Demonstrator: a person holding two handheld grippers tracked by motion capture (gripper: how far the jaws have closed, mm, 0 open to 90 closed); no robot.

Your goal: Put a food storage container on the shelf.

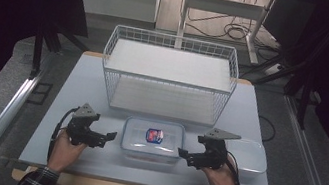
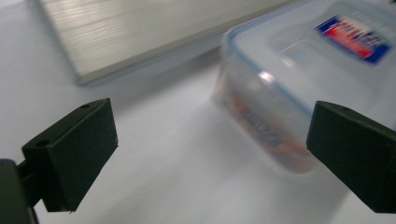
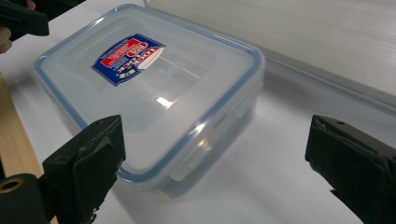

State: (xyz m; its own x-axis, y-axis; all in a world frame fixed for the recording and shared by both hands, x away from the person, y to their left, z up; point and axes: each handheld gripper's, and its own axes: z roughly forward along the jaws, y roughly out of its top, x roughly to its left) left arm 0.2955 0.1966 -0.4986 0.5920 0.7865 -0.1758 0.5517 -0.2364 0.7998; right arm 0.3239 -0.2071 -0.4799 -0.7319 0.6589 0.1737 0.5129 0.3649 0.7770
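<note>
A lidded clear container (image 1: pixel 153 140) sits on the surface (image 1: pixel 77 88) just before a wire basket (image 1: pixel 168 73); left gripper (image 1: pixel 107 136) and right gripper (image 1: pixel 183 153) flank it, jaws apart.

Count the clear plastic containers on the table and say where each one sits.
2. A lidded container sits between the two grippers, before the wire basket; an open lidless tub sits at the table's right, behind the right gripper.

Place: a lab or test room.
Signs: dark curtains (image 1: pixel 10 1) around a lone white table (image 1: pixel 77 88), metal floor rails (image 1: pixel 0 121), loose cables (image 1: pixel 228 30) behind.
</note>
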